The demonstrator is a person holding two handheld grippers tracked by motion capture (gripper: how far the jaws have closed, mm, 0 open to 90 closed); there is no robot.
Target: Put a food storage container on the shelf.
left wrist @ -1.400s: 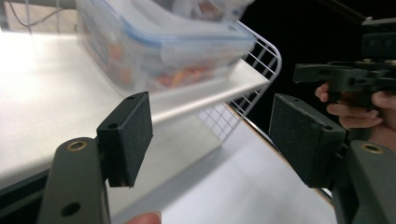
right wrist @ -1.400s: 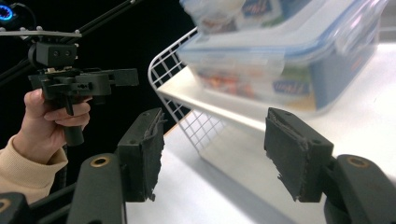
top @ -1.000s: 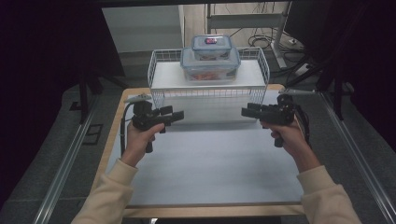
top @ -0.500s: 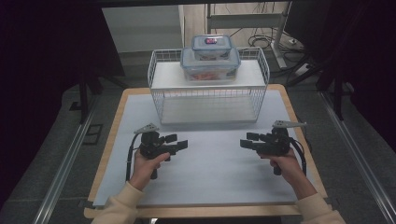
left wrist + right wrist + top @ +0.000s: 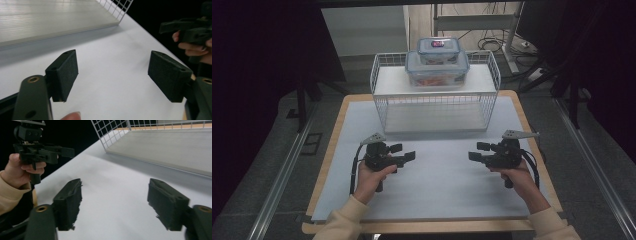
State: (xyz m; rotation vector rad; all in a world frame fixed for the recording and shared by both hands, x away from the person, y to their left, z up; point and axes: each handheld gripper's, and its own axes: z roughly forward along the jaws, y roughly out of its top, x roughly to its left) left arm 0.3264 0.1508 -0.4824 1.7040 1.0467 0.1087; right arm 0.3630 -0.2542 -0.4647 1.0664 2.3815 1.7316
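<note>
My left gripper (image 5: 403, 152) hovers low over the white mat (image 5: 437, 185) at centre left, pointing right. In its own view its pads (image 5: 66, 72) stand wide apart over bare mat. My right gripper (image 5: 478, 151) mirrors it at centre right, pointing left, its pads (image 5: 71, 200) equally wide over bare mat. Both pairs of jaws have just been opening, with nothing between them. Behind the grippers stands a white wire rack (image 5: 435, 107). On its top shelf sits a large clear lidded container (image 5: 437, 70) with a smaller one (image 5: 439, 49) stacked on it.
The mat covers a wooden table (image 5: 329, 150). The rack's lower board (image 5: 45, 17) lies just past the grippers. Each gripper view shows the person's opposite hand (image 5: 17, 170) holding its gripper. Metal rails (image 5: 277, 185) and dark floor flank the table.
Both hands have dropped and drawn back from the front of the rack to the middle of the mat. Over the last half second they have kept still.
</note>
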